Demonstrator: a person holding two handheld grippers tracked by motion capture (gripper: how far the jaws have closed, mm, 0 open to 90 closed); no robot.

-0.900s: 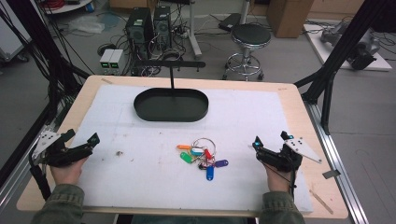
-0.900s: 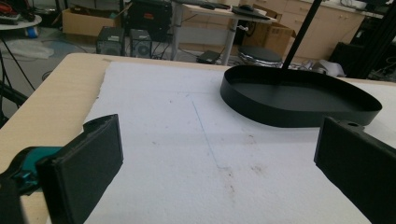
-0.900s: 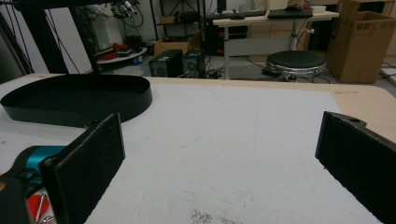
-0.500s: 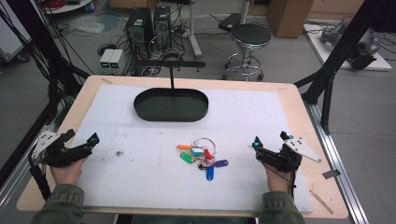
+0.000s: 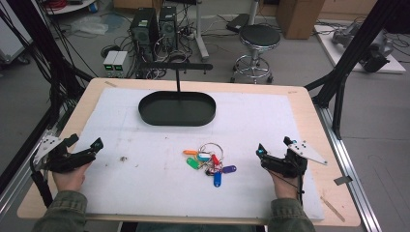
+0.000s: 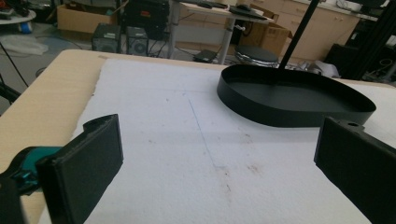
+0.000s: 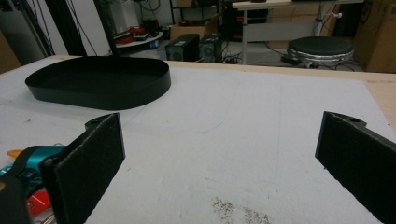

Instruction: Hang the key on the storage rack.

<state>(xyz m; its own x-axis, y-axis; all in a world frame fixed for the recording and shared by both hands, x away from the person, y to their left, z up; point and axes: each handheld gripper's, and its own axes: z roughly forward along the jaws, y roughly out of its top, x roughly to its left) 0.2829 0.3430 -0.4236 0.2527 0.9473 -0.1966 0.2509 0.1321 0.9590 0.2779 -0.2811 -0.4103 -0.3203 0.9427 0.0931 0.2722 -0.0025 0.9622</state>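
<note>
A bunch of keys (image 5: 210,162) with several coloured tags lies on the white mat (image 5: 145,193), near the middle of the table. A black oval tray (image 5: 177,121) sits farther back and holds nothing I can see. My left gripper (image 5: 86,141) rests at the mat's left edge, well left of the keys, jaws wide apart with nothing between them. In the left gripper view the gripper (image 6: 219,135) faces the tray (image 6: 289,116). My right gripper (image 5: 274,146) rests right of the keys, open and empty. In the right gripper view the gripper (image 7: 219,130) has key tags (image 7: 14,153) beside its left jaw.
A black post with a crossbar (image 5: 178,77) rises just behind the tray. The wooden table edge (image 5: 333,145) frames the mat. On the floor beyond stand a stool (image 5: 259,36), computer towers (image 5: 154,24) and cables. A dark smudge (image 5: 123,158) marks the mat left of the keys.
</note>
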